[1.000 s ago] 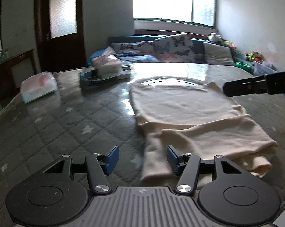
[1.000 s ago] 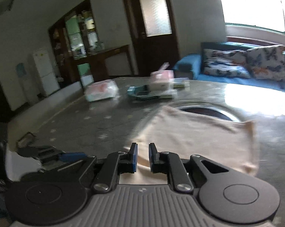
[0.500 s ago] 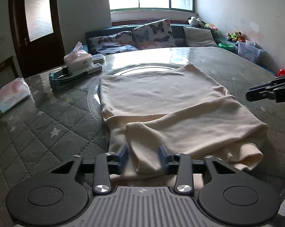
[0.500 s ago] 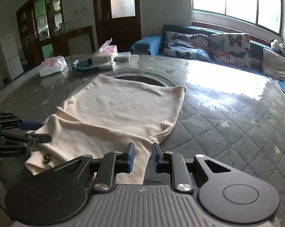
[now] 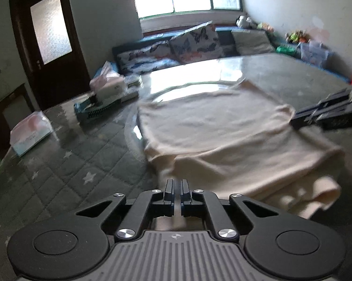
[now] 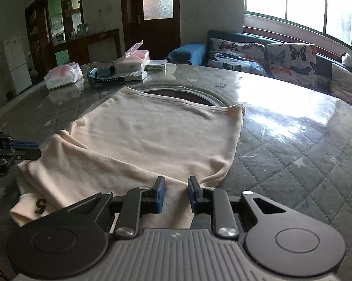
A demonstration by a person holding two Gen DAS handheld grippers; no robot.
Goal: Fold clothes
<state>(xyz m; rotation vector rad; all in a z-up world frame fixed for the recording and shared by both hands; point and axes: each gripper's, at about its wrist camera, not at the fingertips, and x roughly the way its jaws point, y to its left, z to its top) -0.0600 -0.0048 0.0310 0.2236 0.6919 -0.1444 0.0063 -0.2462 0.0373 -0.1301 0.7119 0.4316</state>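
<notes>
1. A cream garment (image 6: 152, 138) is spread flat on the grey quilted, star-patterned table top, partly over a round inset in it.
2. The near portion is folded over the body, so that a doubled band is formed along the near edge (image 5: 257, 164).
3. A dark numeral "5" is seen on the lower layer at the near left corner in the right wrist view.
4. The far hem is laid fairly straight, with a small pucker at its right corner.

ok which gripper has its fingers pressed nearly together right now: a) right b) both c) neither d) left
d: the left gripper shows only a sliver between its fingers at the near edge of the cream garment, while the right gripper has a clear gap with cloth visible between its blue pads.
</notes>
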